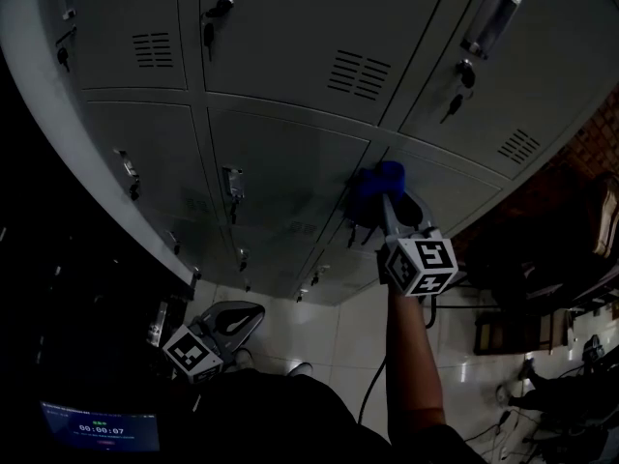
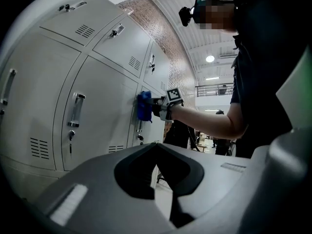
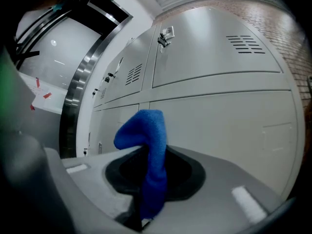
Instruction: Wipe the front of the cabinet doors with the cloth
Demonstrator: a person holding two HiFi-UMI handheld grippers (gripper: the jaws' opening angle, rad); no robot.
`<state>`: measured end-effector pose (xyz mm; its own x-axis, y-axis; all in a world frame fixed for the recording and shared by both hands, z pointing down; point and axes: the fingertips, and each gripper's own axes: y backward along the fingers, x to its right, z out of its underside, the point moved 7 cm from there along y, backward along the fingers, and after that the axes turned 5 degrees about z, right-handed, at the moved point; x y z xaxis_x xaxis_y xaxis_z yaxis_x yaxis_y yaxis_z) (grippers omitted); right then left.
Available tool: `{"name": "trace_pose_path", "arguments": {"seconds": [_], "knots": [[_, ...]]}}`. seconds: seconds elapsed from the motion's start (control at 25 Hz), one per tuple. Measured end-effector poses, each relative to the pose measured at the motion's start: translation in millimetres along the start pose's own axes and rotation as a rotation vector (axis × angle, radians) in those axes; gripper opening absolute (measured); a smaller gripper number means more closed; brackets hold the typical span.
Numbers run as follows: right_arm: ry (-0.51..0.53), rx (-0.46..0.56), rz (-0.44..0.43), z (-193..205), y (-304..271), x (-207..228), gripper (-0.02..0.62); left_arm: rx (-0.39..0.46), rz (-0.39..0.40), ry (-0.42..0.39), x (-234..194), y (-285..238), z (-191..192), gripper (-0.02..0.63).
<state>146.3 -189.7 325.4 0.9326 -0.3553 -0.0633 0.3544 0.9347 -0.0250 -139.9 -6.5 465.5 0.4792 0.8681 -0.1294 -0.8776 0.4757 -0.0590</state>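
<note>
I have the right gripper up at the grey metal locker cabinet, its jaws clamped on a blue cloth. In the right gripper view the cloth rises out of the closed right gripper as a folded wad that curls over at the top, with the pale door fronts of the cabinet just behind it. From the left gripper view I can see the cloth pressed flat against the cabinet, on a lower door near its edge and touching the surface just above a handle. The bare forearm behind it reaches out level from the person's body. The left gripper hangs low and well apart from the cabinet, down by the light tiled floor. Its own view shows the left gripper with its jaws drawn together and nothing between them. The doors carry vent slots, upright handles and small keys hanging in their locks. A brick wall runs on past the far end of the cabinet, and a small lit screen glows at the lower left of the head view.
</note>
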Motion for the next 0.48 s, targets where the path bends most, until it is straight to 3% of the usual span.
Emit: {"name": "trace_pose_path", "arguments": {"seconds": [0.48], "knots": [[-0.009, -0.017, 0.103, 9, 29, 54, 0.069, -0.003, 0.06, 0.0, 1, -30, 1, 0.0]]}}
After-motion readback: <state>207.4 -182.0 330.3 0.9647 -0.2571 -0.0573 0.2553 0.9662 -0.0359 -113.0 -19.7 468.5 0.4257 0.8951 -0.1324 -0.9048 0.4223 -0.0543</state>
